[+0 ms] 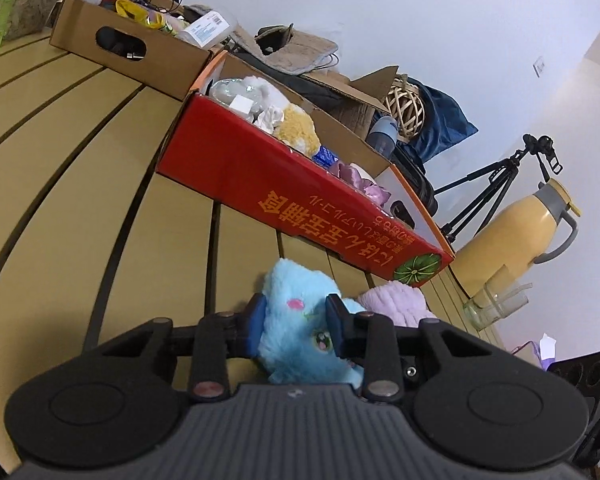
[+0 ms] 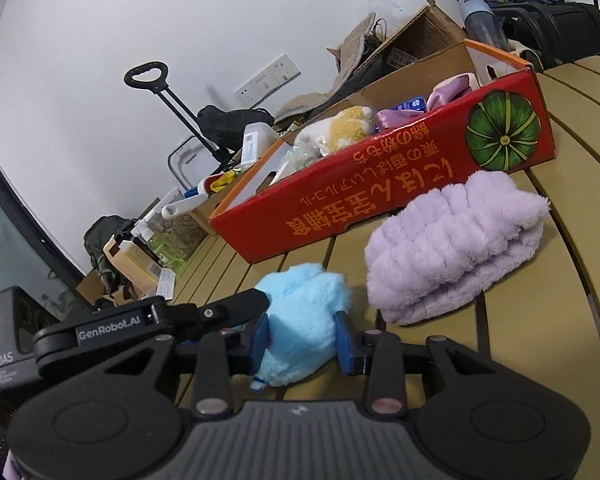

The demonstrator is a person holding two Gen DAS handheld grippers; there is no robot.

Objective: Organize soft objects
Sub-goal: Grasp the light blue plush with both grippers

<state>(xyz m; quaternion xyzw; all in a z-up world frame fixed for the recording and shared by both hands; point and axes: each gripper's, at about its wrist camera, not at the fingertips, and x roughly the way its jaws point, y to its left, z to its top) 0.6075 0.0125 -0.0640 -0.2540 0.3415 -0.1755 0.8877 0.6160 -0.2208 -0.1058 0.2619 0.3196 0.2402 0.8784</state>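
Note:
A light blue plush toy with a green eye lies on the slatted table. My left gripper is shut on it, blue pads pressed to both sides. My right gripper is shut on the same blue plush toy from the other side. A fluffy lilac cloth lies on the table just right of the toy; it also shows in the left wrist view. The red cardboard box behind holds a yellow plush and other soft items; it also shows in the right wrist view.
A brown cardboard box of bottles and small items stands beyond the red box. A yellow jug and a glass stand at the table's right end. A tripod and bags are behind. The wooden slat table runs leftward.

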